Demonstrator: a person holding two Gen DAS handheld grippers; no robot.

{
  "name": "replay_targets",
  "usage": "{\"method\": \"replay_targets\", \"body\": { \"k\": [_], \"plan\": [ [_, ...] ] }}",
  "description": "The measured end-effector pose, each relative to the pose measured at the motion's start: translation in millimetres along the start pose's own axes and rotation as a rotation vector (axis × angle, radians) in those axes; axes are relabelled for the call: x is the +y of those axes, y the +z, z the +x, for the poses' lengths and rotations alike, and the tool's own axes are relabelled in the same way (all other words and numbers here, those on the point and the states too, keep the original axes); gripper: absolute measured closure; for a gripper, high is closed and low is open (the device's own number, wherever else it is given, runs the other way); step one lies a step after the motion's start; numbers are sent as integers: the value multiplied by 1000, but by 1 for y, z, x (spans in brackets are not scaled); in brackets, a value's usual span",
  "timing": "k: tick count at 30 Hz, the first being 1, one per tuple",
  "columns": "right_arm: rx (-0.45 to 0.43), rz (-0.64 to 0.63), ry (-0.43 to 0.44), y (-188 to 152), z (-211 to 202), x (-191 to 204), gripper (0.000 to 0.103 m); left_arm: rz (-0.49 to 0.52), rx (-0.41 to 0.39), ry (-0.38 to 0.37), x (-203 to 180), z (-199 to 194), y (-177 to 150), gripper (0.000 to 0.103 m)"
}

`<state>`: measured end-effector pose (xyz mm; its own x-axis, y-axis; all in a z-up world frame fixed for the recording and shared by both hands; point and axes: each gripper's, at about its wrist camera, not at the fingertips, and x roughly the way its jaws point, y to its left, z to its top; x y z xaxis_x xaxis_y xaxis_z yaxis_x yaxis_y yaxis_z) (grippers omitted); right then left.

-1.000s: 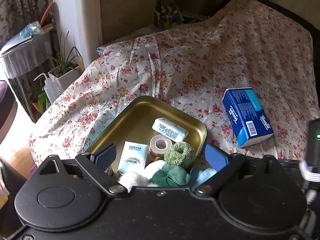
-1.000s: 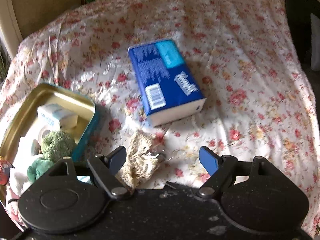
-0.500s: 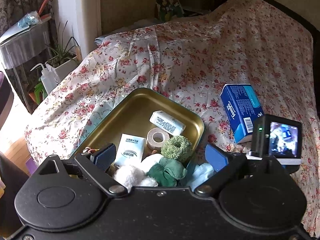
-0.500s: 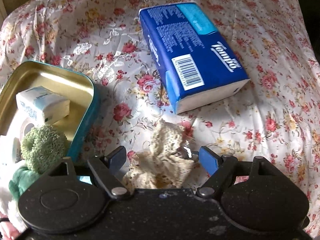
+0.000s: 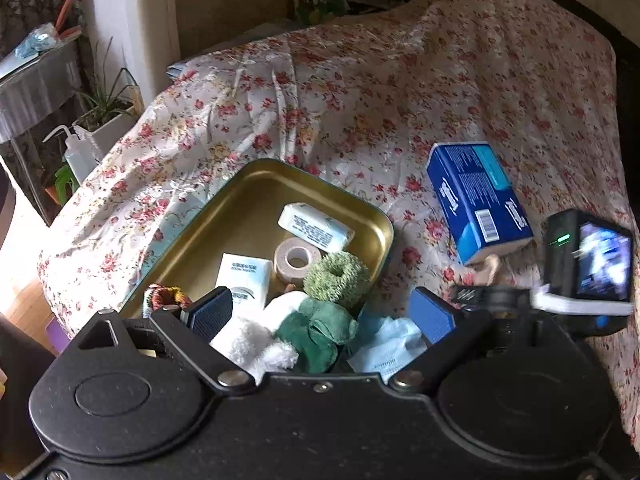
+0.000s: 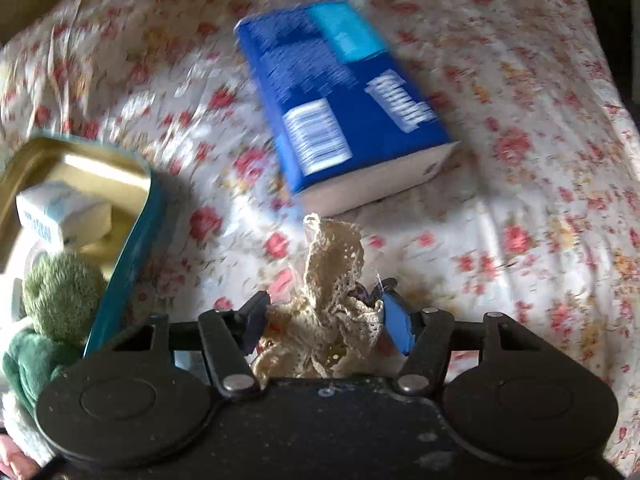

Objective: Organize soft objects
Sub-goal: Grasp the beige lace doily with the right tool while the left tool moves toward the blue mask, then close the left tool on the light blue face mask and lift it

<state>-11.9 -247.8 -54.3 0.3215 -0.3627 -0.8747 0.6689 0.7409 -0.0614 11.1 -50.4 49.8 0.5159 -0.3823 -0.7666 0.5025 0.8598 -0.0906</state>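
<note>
A bed [image 5: 400,92] draped in a floral sheet [image 6: 520,160] carried everything. On it lay a gold tin [image 5: 240,208] with a teal outer wall, holding several soft things: a wrapped white tissue pack [image 5: 316,226], a second small white pack [image 5: 242,278], a beige tape roll [image 5: 296,260], a fuzzy green ring [image 5: 336,278], a dark green cloth [image 5: 320,330], a white fluffy cloth [image 5: 252,346] and a pale blue pack [image 5: 386,346] at the near edge. A multicoloured ring [image 5: 166,298] sat at the tin's near left corner.

To the right of the tin, apart from it, a blue tissue pack [image 6: 340,100] lay flat on the sheet.

The left gripper [image 5: 320,314] hovered over the near end of the tin, its jaws spread wide with nothing between them.

The right gripper [image 6: 326,320] stood between the tin and the blue tissue pack, its jaws pressed in on both sides of a cream lace cloth [image 6: 332,276]. The lace bunched up between the blue pads [image 6: 396,322] and rose in a point towards the pack's near end, just short of it.

Beyond the bed's left edge stood a potted plant [image 5: 106,108] and a white squeeze bottle [image 5: 78,152].
</note>
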Motion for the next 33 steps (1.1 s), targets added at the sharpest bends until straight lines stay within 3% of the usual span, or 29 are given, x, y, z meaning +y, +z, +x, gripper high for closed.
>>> {"method": "replay_targets", "body": {
  "k": [7, 15, 24, 33],
  "plan": [
    [-112, 77, 5, 2, -38, -46, 43, 32, 37, -12, -14, 10, -7, 11],
    [-245, 89, -52, -19, -68, -81, 42, 81, 92, -24, -42, 29, -24, 11],
    [-303, 84, -49, -25, -84, -96, 42, 144, 142, 39, -80, 58, -43, 11],
    [-286, 90, -47, -31, -81, -104, 42, 129, 200, 92, -95, 86, -49, 11]
  ]
}}
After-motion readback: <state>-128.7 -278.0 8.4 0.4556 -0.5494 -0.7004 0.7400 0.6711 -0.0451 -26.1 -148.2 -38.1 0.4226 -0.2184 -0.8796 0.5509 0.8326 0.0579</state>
